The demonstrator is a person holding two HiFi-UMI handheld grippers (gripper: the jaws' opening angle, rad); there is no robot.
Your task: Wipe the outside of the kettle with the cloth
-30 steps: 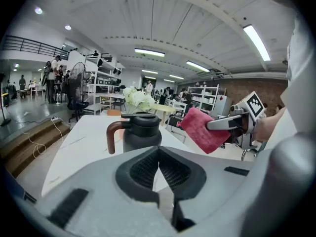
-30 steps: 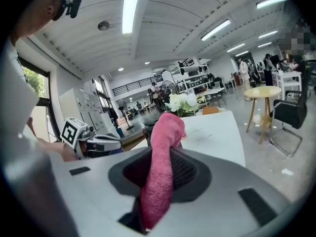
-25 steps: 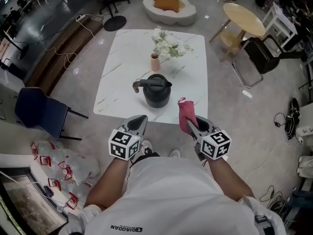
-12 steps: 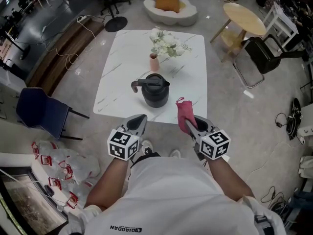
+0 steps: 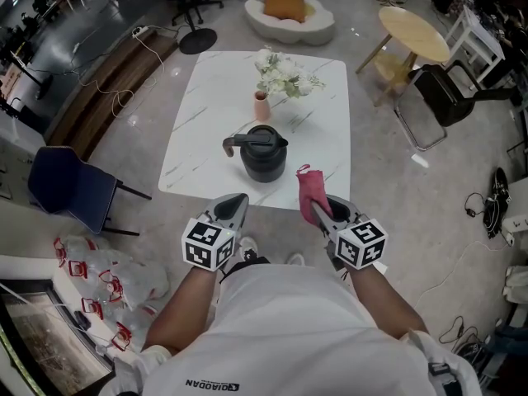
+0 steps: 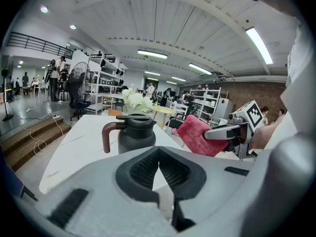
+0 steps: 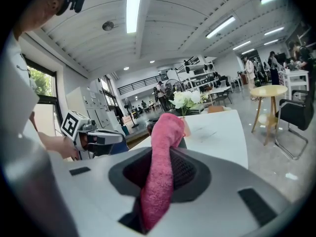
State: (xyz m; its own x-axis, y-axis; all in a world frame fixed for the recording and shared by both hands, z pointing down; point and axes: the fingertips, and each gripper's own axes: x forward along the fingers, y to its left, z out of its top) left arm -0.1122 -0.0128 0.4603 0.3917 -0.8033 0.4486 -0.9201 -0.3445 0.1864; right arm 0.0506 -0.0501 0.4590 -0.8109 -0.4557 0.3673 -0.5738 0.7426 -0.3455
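Note:
A dark grey kettle [image 5: 263, 154] with a side handle stands near the front edge of the white marble table [image 5: 214, 106]; the left gripper view shows the kettle [image 6: 134, 135] ahead. My right gripper [image 5: 318, 209] is shut on a pink cloth [image 5: 311, 191], which sticks up from the jaws just off the table's front right; the cloth [image 7: 162, 164] fills the jaws in the right gripper view. My left gripper [image 5: 238, 203] is shut and empty, held level with the right one, short of the table edge and clear of the kettle.
A pink vase with white flowers [image 5: 280, 77] stands behind the kettle. A blue chair [image 5: 70, 190] is on the floor to the left, bags [image 5: 99, 279] near my left side, a round wooden table [image 5: 411, 31] and black chair [image 5: 450, 89] to the right.

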